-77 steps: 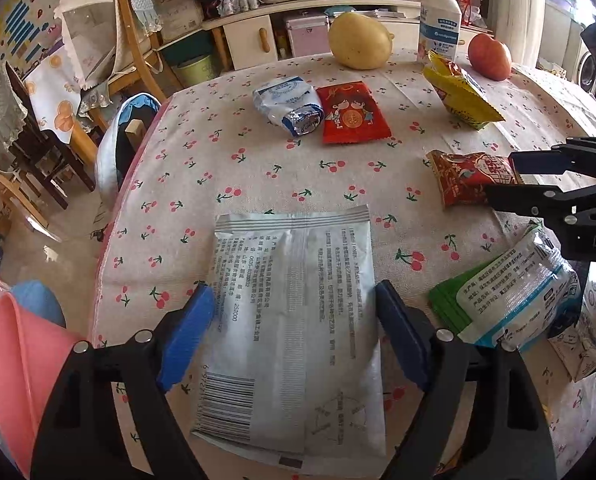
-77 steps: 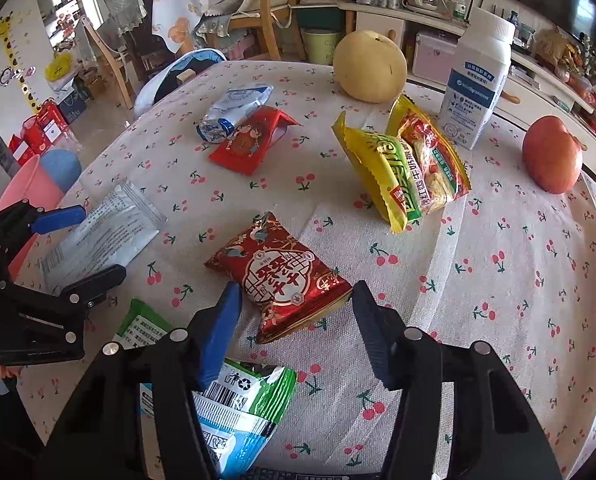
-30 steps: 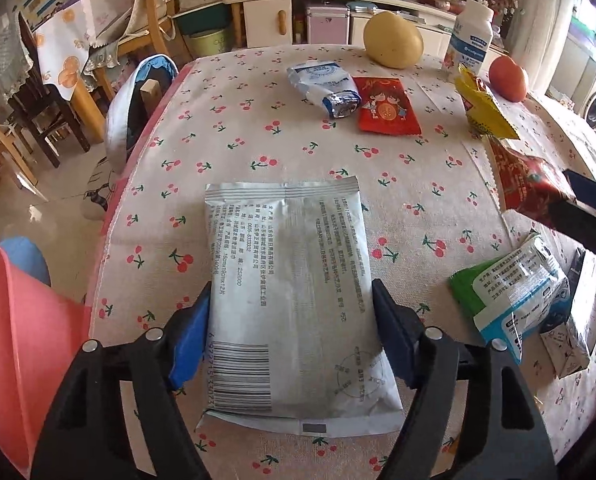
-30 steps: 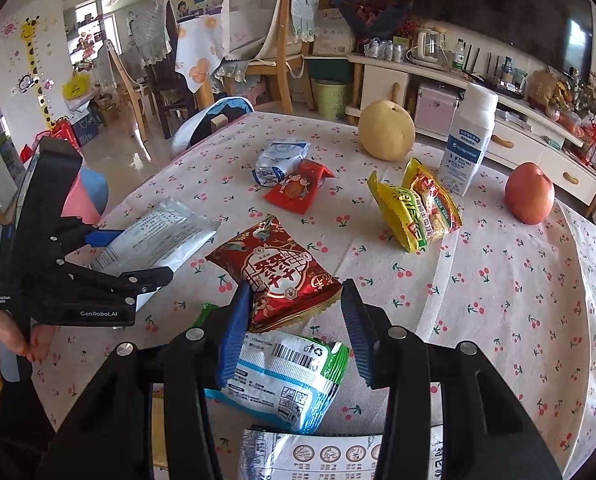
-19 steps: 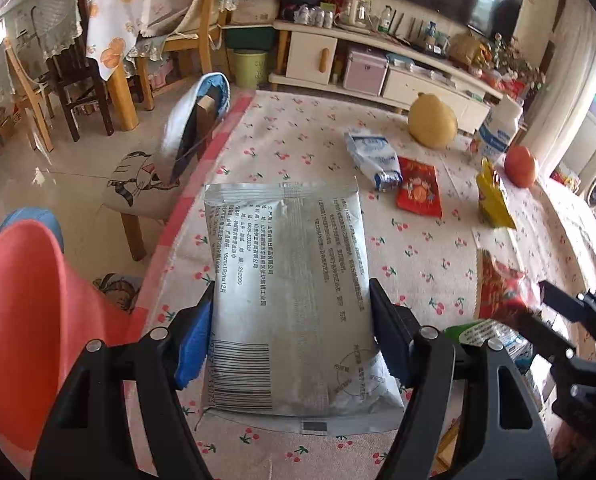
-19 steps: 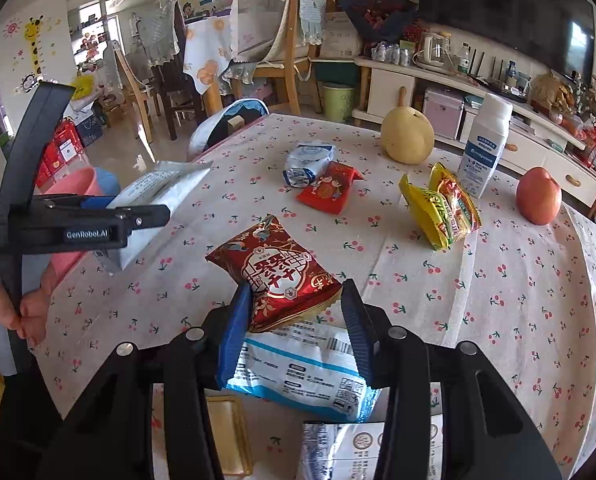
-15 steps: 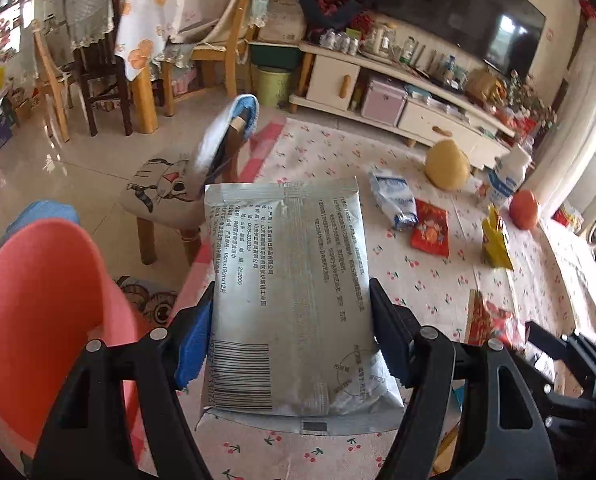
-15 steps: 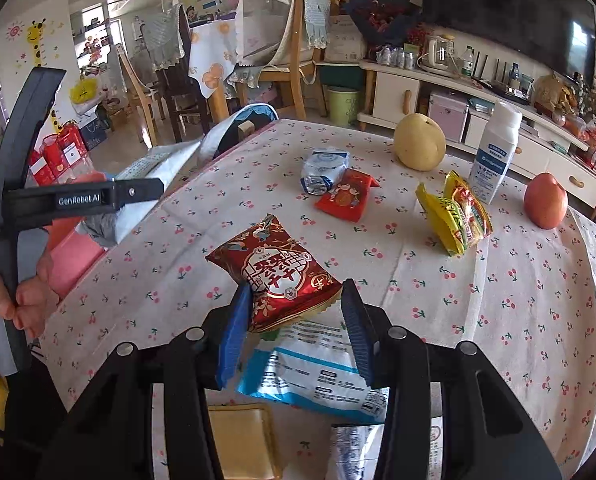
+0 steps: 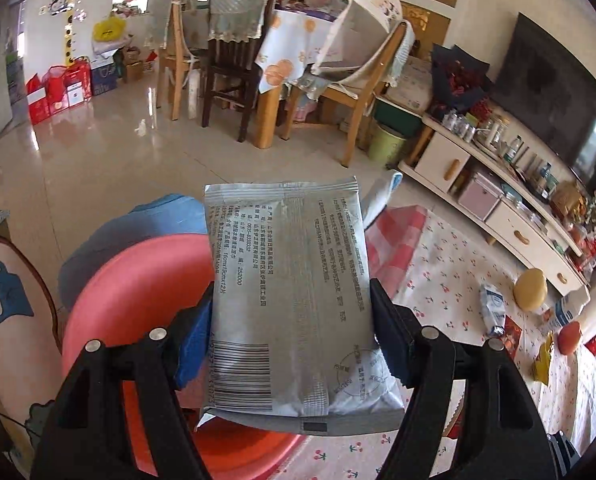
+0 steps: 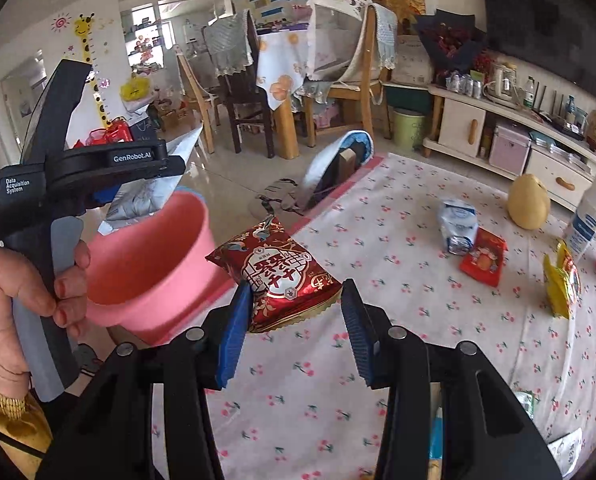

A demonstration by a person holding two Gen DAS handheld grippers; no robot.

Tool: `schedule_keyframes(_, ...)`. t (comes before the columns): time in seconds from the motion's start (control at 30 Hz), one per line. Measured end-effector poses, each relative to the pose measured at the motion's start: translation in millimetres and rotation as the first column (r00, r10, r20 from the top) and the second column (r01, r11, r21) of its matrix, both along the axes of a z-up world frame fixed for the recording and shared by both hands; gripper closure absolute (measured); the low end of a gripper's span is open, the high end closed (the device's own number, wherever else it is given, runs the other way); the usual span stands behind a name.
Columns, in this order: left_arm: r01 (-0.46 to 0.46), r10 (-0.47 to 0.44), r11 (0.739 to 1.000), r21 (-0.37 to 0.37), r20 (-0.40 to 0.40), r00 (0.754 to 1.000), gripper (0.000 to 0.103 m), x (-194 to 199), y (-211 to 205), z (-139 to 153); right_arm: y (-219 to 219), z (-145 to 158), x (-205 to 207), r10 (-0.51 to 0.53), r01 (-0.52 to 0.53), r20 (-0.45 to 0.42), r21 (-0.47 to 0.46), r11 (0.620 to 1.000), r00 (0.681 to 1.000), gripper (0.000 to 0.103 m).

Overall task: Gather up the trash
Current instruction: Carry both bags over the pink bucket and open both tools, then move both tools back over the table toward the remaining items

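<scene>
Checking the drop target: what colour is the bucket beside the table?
Pink bucket, clearest in the right wrist view.

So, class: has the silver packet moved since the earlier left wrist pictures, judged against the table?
Yes. The silver packet lay flat on the cherry tablecloth; now, clamped in the left gripper, it is off the table's edge, above the pink bucket.

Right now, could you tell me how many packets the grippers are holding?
2. The left gripper clamps a silver packet over the pink bucket; the right gripper grips a red snack packet.
</scene>
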State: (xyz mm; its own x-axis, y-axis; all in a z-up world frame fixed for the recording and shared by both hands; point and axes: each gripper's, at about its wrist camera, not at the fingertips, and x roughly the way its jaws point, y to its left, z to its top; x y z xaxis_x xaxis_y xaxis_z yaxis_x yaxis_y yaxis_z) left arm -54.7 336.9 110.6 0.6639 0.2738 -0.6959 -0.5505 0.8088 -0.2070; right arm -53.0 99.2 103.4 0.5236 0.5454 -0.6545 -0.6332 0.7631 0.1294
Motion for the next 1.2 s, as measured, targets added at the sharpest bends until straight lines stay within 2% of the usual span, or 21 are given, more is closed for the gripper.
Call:
schedule_keyframes(0.27, -0.131, 0.135, 0.984, -0.125, 0.024, 0.991, 0.03, -21, 53, -6, 79, 4, -2, 0.106, -0.106, 0.022, -0.02, 0.994, 0.994, 0.056)
schedule_keyframes(0.43, -0.195, 0.197, 0.966, -0.173, -0.007, 0.98, 0.028, -28, 75, -15, 114, -5, -3, 0.153, -0.152, 0.012, -0.057, 0.987, 0.988, 0.056)
schedule_keyframes(0.57, -0.225, 0.222, 0.954, -0.199, -0.037, 0.974, 0.024, -26, 87, -21, 131, -20, -2, 0.183, -0.185, -0.039, -0.062, 0.981, 0.982, 0.054)
schedule_keyframes(0.67, -0.248, 0.242, 0.95, -0.189, -0.054, 0.969, 0.017, -28, 87, -23, 134, -29, -3, 0.179, -0.184, -0.067, -0.067, 0.981, 0.982, 0.05)
schedule_keyframes(0.8, -0.26, 0.254, 0.95, -0.173, -0.055, 0.966, 0.013, -28, 87, -22, 126, -32, -5, 0.148, -0.152, -0.072, -0.055, 0.987, 0.986, 0.031)
schedule_keyframes(0.93, -0.24, 0.234, 0.953, -0.186, -0.051, 0.971, 0.013, -28, 83, -24, 110, -32, -7, 0.099, -0.102, -0.047, -0.059, 0.993, 0.994, 0.019)
schedule_keyframes(1.2, -0.151, 0.148, 0.977, -0.148, -0.033, 0.988, 0.013, -17, 60, -21, 69, -34, -10, -0.003, 0.001, -0.018, -0.092, 0.996, 1.0, 0.016)
